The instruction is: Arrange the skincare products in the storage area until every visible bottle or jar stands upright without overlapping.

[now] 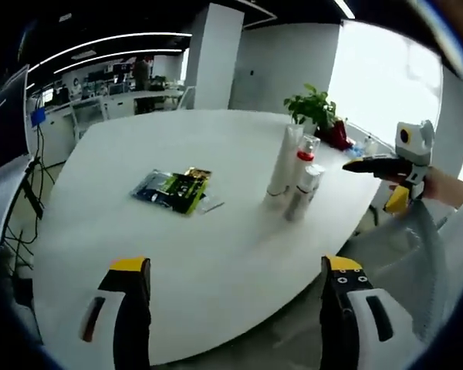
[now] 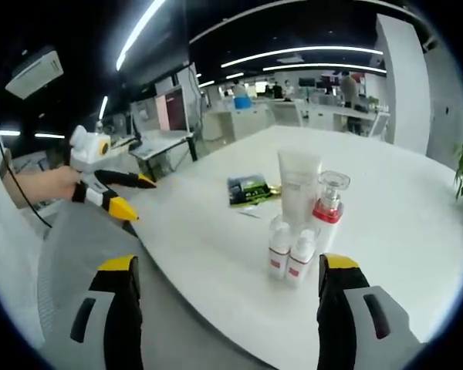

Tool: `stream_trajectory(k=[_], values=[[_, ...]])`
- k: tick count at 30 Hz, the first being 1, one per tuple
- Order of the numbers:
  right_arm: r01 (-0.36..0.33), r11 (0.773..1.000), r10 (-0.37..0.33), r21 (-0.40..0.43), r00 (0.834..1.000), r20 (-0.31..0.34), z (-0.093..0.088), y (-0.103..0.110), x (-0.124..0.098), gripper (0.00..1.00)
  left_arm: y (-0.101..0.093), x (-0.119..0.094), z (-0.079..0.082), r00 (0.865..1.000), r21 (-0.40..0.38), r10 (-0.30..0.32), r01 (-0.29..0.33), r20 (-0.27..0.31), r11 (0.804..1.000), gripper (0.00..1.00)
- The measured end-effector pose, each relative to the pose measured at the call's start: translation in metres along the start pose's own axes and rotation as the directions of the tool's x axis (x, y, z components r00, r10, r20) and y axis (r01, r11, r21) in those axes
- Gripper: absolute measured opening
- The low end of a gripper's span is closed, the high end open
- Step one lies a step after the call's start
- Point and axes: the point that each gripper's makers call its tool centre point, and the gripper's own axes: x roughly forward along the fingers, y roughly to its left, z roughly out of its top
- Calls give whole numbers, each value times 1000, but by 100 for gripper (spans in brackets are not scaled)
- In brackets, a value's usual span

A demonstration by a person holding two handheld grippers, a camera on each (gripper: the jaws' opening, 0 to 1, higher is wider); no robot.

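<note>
On the white table [image 1: 216,247] stands a tight cluster of skincare products, all upright. It holds a tall white tube [image 2: 299,185], a clear-capped bottle with a red band [image 2: 329,206] and two small white bottles [image 2: 280,250] in front. In the left gripper view the tube [image 1: 282,162], the red-banded bottle [image 1: 305,156] and a small bottle [image 1: 305,193] stand beyond mid-table. My left gripper [image 1: 233,266] hangs open over the near table edge, well short of them. My right gripper [image 2: 229,264] is open and empty before the small bottles. Each gripper appears in the other's view, left gripper [image 2: 137,199], right gripper [image 1: 370,183].
A flat green packet [image 1: 174,189] lies on the table left of the cluster, and is also visible past the tube as packet [image 2: 251,189]. A potted plant [image 1: 316,108] stands behind the products. Office desks and screens fill the background.
</note>
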Motion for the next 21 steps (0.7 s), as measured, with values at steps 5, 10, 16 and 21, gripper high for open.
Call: stream_trajectory(k=[5,10,16,21], values=[[-2,1000,2,10,1000,1,-1,6,-1,96,-1,-10,5,1000,-34,17,-17,6,999,92],[-3,1000,3,4,1000,6,4,11,-4,96,0,-15,6,1000,-28,27,-27,12,999,98],[-6,1000,6,8,1000,25,9,14,-4,97,-7,-20,8,1000,-31,5,-5,-6,1000,99],[-8,1000,8,-1,1000,17,6,15,-2,97,-7,-22,6,1000,-33,8,-8,-3,999,99]])
